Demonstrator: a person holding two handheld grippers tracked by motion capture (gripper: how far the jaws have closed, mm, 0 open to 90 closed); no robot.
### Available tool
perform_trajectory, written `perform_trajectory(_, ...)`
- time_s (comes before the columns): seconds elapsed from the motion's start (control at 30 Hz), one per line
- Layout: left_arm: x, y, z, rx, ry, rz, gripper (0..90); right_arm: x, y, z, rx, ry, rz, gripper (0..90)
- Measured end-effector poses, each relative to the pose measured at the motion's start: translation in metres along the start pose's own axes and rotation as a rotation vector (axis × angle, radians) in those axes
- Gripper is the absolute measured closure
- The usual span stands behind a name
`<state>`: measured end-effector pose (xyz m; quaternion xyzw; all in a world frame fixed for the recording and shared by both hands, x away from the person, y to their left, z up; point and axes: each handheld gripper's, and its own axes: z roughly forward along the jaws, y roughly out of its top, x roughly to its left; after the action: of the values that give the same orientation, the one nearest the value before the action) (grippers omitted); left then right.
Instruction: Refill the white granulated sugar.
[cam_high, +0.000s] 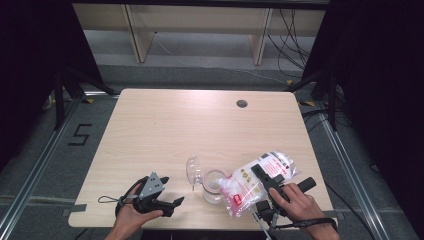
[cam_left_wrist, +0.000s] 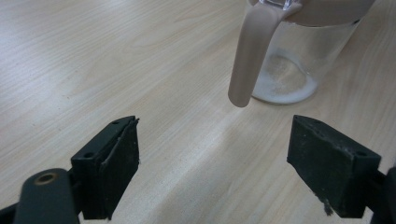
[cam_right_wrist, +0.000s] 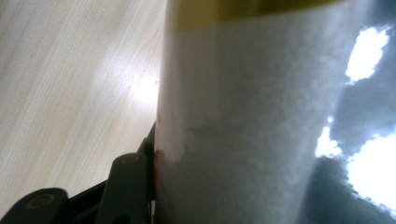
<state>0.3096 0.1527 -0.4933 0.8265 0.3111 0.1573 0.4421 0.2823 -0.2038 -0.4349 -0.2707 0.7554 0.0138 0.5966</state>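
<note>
Bag (cam_high: 257, 180) clamped in right claw (cam_high: 267, 181), mouth tilted over jar (cam_high: 214, 186) just left; left claw (cam_high: 172, 204) wide open, empty, near jar; tip slowly, mouth over rim.

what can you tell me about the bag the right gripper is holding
The bag is a clear plastic pouch of white grains with red and yellow print on its label. It looks soft and full. The right gripper is clamped on it and holds it tilted above the table, its lower end by the rim of the glass jar. The right gripper view shows the white contents up close, with a yellow band at the top.
</note>
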Motion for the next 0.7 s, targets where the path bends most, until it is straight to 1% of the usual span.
perform_trajectory(0.07,-0.0001,0.0,0.0,-0.001,0.001,-0.001,16.4,-0.0002,0.0,-0.0002,-0.001,0.001,0.001,52.7)
perform_trajectory(0.1,-0.0008,-0.0001,0.0006,-0.009,0.0,-0.011,16.4,-0.0003,0.0,-0.0002,-0.001,0.001,0.0,52.8)
perform_trajectory(0.13,-0.0001,0.0,0.0,-0.001,0.001,-0.002,16.4,-0.0003,0.0001,-0.0002,-0.001,0.0,-0.001,52.8)
perform_trajectory(0.17,-0.001,-0.0001,0.0008,-0.012,0.001,-0.014,16.4,-0.0004,0.0002,-0.0003,-0.001,0.001,-0.001,52.8)
perform_trajectory(0.23,-0.0008,-0.0001,0.0007,-0.009,0.003,-0.011,16.4,0.0027,0.0001,-0.0011,0.01,-0.002,0.03,52.8)
perform_trajectory(0.3,-0.001,-0.0002,0.0008,-0.011,0.001,-0.013,16.4,0.0022,0.0001,-0.0008,0.006,-0.001,0.02,52.9)
perform_trajectory(0.33,-0.0012,-0.0002,0.0008,-0.012,0.0,-0.014,16.4,0.0027,0.0001,-0.0009,0.008,-0.001,0.024,52.9)
perform_trajectory(0.37,-0.0011,-0.0002,0.0008,-0.012,0.0,-0.014,16.4,-0.0004,0.0002,-0.0002,-0.002,0.001,-0.006,52.9)
perform_trajectory(0.4,-0.0012,-0.0002,0.0008,-0.012,0.001,-0.014,16.4,-0.0003,0.0001,-0.0002,0.0,0.002,-0.005,52.9)
perform_trajectory(0.43,-0.0011,-0.0002,0.0008,-0.012,0.001,-0.013,16.4,0.001,-0.0001,-0.0001,0.003,0.007,0.009,52.9)
perform_trajectory(0.47,-0.0011,-0.0002,0.0008,-0.012,0.001,-0.013,16.4,-0.0003,0.0,-0.0003,0.003,0.001,-0.009,52.9)
perform_trajectory(0.5,-0.0011,-0.0002,0.0008,-0.012,0.001,-0.013,16.4,0.001,-0.0004,0.0001,0.001,0.0,0.005,52.9)
perform_trajectory(0.53,-0.0011,-0.0002,0.0009,-0.012,0.001,-0.012,16.4,-0.0005,-0.0003,-0.0003,-0.001,-0.006,-0.013,52.9)
perform_trajectory(0.57,-0.0012,-0.0002,0.0009,-0.011,0.001,-0.013,16.4,-0.0008,-0.0003,-0.0006,0.0,-0.01,-0.013,53.0)
perform_trajectory(0.6,-0.0012,-0.0002,0.0009,-0.012,0.001,-0.013,16.4,0.0009,-0.0006,-0.0018,0.013,-0.004,0.012,53.0)
perform_trajectory(0.63,-0.0012,-0.0002,0.0009,-0.011,0.001,-0.012,16.4,0.001,-0.0007,-0.0022,0.016,-0.005,0.016,53.0)
perform_trajectory(0.7,-0.0011,-0.0002,0.0008,-0.012,0.001,-0.013,16.4,0.0006,-0.0007,-0.0026,0.017,-0.007,0.007,53.0)
